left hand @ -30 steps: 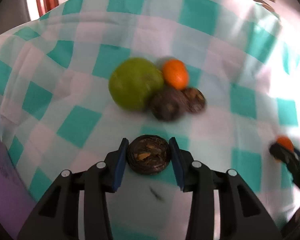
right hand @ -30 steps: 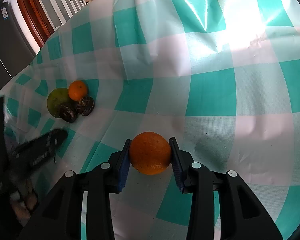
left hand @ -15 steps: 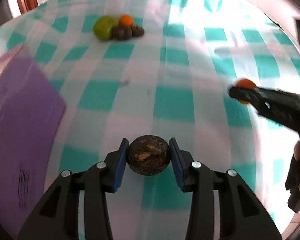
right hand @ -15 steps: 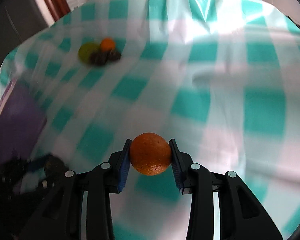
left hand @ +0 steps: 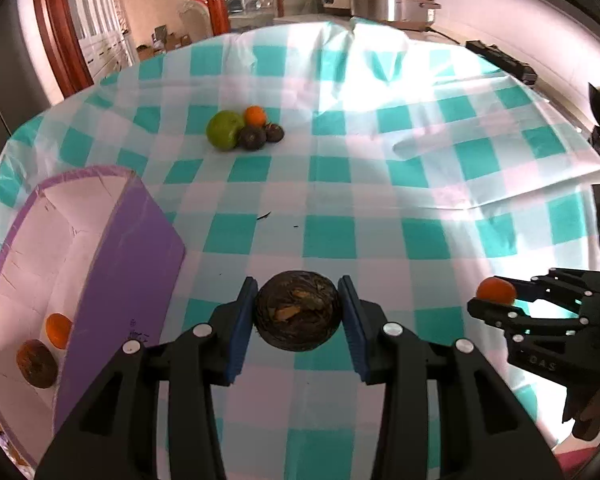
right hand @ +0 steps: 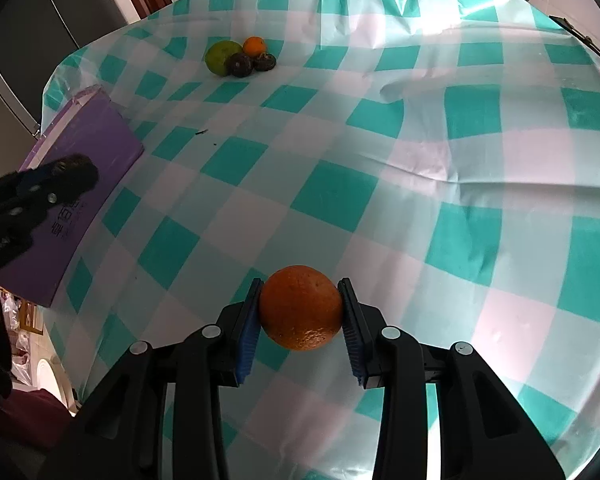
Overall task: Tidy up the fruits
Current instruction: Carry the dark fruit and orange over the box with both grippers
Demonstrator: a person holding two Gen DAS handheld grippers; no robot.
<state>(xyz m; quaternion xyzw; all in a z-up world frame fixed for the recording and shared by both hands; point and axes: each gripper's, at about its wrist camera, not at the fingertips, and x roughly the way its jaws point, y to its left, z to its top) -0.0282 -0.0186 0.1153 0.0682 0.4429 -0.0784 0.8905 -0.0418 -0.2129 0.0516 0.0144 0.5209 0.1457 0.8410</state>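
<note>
- Fruits in transit: left tool [left hand: 298,312] clamps a dark fruit [left hand: 296,310], right tool [right hand: 300,308] clamps an orange [right hand: 300,307], both above the tabletop [right hand: 460,160].
- Next, I'd judge: carry them over the purple box [left hand: 132,280] and release beside the two inside; four fruits [left hand: 244,130] wait far off.

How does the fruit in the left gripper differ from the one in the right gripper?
The dark fruit in the left gripper is brown-black with a mottled, rough-looking skin; the orange in the right gripper is bright orange with finely dimpled skin. Both are round, similar in size, clamped between blue pads above the checked cloth.
</note>
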